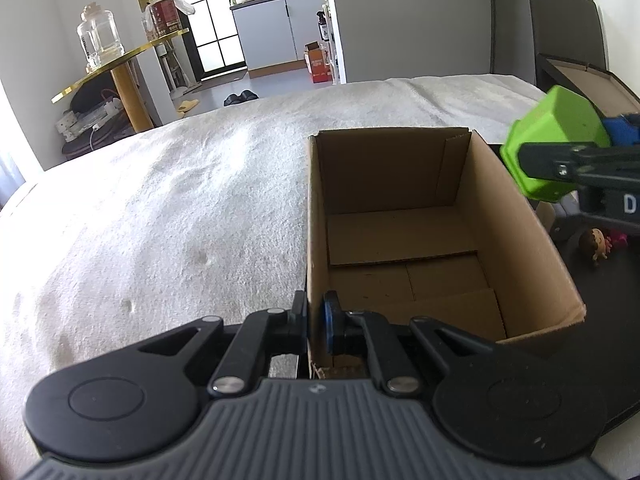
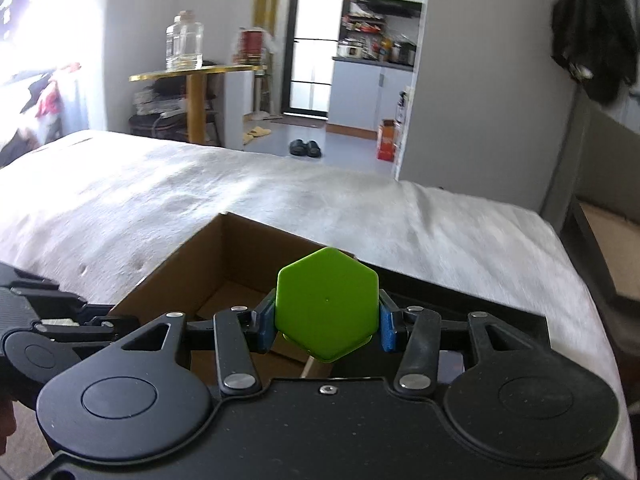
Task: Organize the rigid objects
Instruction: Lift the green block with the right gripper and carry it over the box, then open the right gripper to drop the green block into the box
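Note:
An open, empty cardboard box [image 1: 516, 216] stands on the white bed cover. My left gripper [image 1: 314, 320] is shut on the box's near left wall, one finger outside and one inside. My right gripper [image 2: 326, 320] is shut on a green hexagonal block [image 2: 327, 304] and holds it above the box's [image 2: 200, 264] right edge. In the left wrist view the green block [image 1: 554, 140] and the right gripper [image 1: 592, 144] show at the right, above the box's right wall.
A small doll figure [image 1: 596, 242] lies on a black tray [image 1: 600, 280] right of the box. A second open cardboard box [image 1: 588, 80] stands at the far right. The white bed cover [image 1: 160, 220] stretches left. A gold side table [image 2: 192, 76] with a glass jar stands beyond the bed.

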### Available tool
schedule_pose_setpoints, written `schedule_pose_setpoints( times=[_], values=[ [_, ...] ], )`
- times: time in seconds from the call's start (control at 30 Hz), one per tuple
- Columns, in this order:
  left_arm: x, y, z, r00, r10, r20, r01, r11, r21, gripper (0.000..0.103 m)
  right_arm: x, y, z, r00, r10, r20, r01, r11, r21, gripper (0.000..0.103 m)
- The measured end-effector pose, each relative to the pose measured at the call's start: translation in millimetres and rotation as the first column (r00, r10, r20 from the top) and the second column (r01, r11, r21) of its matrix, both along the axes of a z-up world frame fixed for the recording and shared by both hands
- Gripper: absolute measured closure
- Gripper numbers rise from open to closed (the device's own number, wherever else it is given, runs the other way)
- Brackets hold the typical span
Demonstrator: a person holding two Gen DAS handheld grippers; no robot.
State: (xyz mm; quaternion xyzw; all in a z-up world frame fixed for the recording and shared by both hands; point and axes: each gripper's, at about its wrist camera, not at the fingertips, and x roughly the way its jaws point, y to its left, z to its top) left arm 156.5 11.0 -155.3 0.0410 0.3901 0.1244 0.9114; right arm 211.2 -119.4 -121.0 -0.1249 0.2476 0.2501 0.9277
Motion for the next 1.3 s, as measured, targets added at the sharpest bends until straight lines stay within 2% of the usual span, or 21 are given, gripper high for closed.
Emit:
schedule_pose_setpoints(
  times=[0.2,0.5,0.73,0.77,0.8,0.87,1.1,1.23,1.3],
  values=[
    [-0.8,3.8,-0.6,1.000,-0.002,0.003,0.002,1.000,-0.012,0.096,-4.2,13.5,1.4,0.997,0.077,0.027,-0.076,0.997,-0.033,0.056],
    [-1.4,7.4,0.0,1.000,0.008,0.013,-0.007,1.000,-0.028,0.096,0.9,34.9,2.9,0.986,0.163,0.024,-0.162,0.986,-0.050,0.056],
    [0.2,8.2,0.0,1.000,0.008,0.016,-0.007,0.999,-0.040,0.096,11.1,46.9,0.2,0.981,0.192,-0.009,-0.191,0.981,0.031,0.056],
    [0.4,7.7,-0.2,1.000,0.007,0.014,-0.006,0.999,-0.038,0.095,13.1,48.2,-0.6,0.979,0.203,-0.025,-0.202,0.978,0.052,0.055],
    [0.4,7.7,-0.5,1.000,0.007,0.014,-0.007,0.999,-0.037,0.095,15.7,49.8,-2.3,0.977,0.209,-0.050,-0.206,0.976,0.068,0.049],
    [0.7,8.4,-0.2,1.000,0.011,0.013,-0.010,0.999,-0.040,0.095,17.5,50.2,-5.2,0.982,0.180,-0.059,-0.177,0.983,0.057,0.043],
    [3.4,10.2,1.2,1.000,0.014,0.004,-0.014,0.999,-0.039,0.095,8.8,19.9,-11.4,0.988,0.111,-0.111,-0.104,0.992,0.067,0.043],
    [4.0,5.0,3.4,1.000,0.018,0.003,-0.018,1.000,-0.022,0.095,2.1,6.1,-12.0,0.987,0.074,-0.141,-0.069,0.997,0.041,0.042],
    [3.8,4.2,3.0,1.000,0.020,-0.001,-0.020,1.000,-0.021,0.095,-1.3,1.1,-10.0,0.988,0.066,-0.141,-0.061,0.997,0.036,0.038]
  ],
)
